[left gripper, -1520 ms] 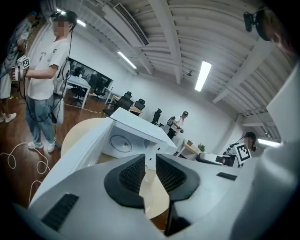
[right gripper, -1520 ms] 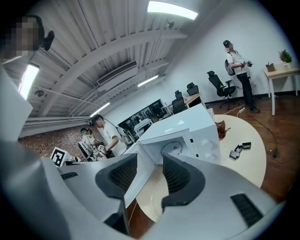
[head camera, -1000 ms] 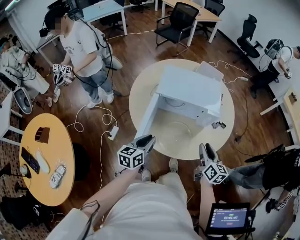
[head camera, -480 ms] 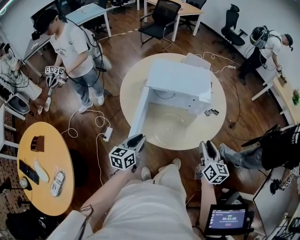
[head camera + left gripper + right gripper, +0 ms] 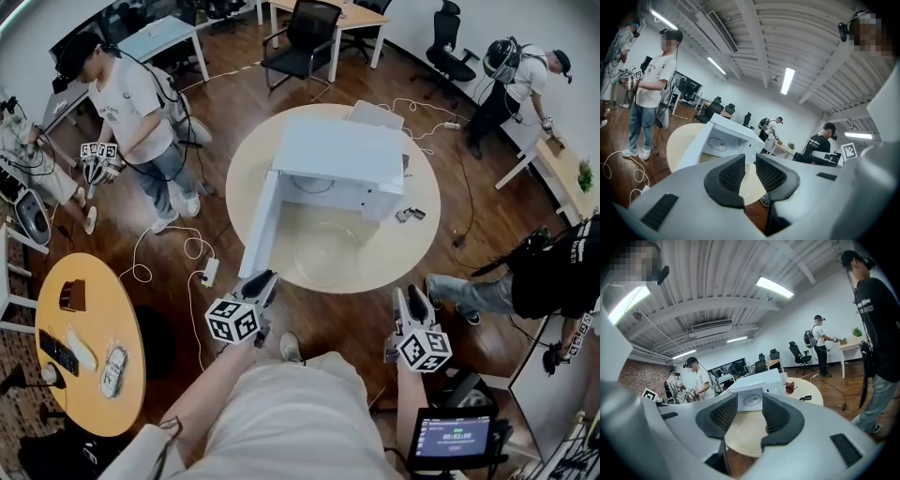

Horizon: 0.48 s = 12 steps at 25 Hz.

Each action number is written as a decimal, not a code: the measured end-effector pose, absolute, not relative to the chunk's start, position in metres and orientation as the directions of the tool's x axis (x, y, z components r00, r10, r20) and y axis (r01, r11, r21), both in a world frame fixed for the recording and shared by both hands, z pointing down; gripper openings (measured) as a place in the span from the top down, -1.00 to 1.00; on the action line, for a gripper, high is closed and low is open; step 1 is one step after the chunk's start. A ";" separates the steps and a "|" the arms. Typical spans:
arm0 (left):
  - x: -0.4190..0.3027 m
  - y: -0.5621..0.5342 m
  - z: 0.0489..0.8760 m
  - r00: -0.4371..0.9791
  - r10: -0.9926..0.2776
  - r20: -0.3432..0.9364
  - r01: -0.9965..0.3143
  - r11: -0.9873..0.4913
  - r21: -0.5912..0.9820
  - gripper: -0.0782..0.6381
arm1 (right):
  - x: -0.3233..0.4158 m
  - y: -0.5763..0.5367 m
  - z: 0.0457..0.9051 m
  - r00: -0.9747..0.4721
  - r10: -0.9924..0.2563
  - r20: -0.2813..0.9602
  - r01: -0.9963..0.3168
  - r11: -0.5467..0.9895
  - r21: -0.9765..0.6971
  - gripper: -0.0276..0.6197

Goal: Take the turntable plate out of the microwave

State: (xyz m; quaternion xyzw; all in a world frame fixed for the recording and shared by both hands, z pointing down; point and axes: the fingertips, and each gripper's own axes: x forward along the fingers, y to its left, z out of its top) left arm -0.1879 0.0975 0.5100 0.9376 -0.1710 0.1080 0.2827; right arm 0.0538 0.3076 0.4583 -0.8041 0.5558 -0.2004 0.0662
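The white microwave (image 5: 330, 161) stands on a round beige table (image 5: 422, 234) with its door (image 5: 257, 227) swung open to the left. The clear glass turntable plate (image 5: 326, 251) lies flat on the table in front of the microwave's opening. Both grippers hang short of the table's near edge, over the wooden floor. My left gripper (image 5: 262, 280) has its jaws a narrow gap apart, with nothing between them. My right gripper (image 5: 410, 299) stands open wider and empty. In the right gripper view the plate (image 5: 746, 433) and the microwave (image 5: 754, 380) show beyond the pads.
Small dark items (image 5: 406, 215) lie on the table right of the microwave, and a white box (image 5: 376, 114) sits behind it. A cable and power strip (image 5: 208, 272) trail on the floor at left. A yellow round table (image 5: 94, 347), office chairs and several standing people surround the area.
The view and both grippers have drawn back from the round table, which now sits higher in the head view. The plate stays on the table.
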 end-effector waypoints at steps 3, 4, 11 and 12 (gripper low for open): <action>-0.178 0.111 0.510 0.917 -0.256 0.306 -0.382 -0.782 0.492 0.57 | 0.058 0.323 0.459 0.290 -0.922 0.257 -0.879 -0.363 -0.309 0.46; -0.173 0.117 0.511 0.916 -0.254 0.311 -0.383 -0.782 0.491 0.57 | 0.059 0.328 0.460 0.287 -0.922 0.260 -0.882 -0.360 -0.304 0.46; -0.148 0.166 0.516 0.903 -0.249 0.351 -0.402 -0.780 0.480 0.57 | 0.070 0.374 0.460 0.250 -0.932 0.264 -0.892 -0.328 -0.311 0.46; -0.145 0.173 0.515 0.901 -0.251 0.353 -0.405 -0.778 0.480 0.57 | 0.072 0.381 0.459 0.247 -0.933 0.262 -0.893 -0.324 -0.312 0.46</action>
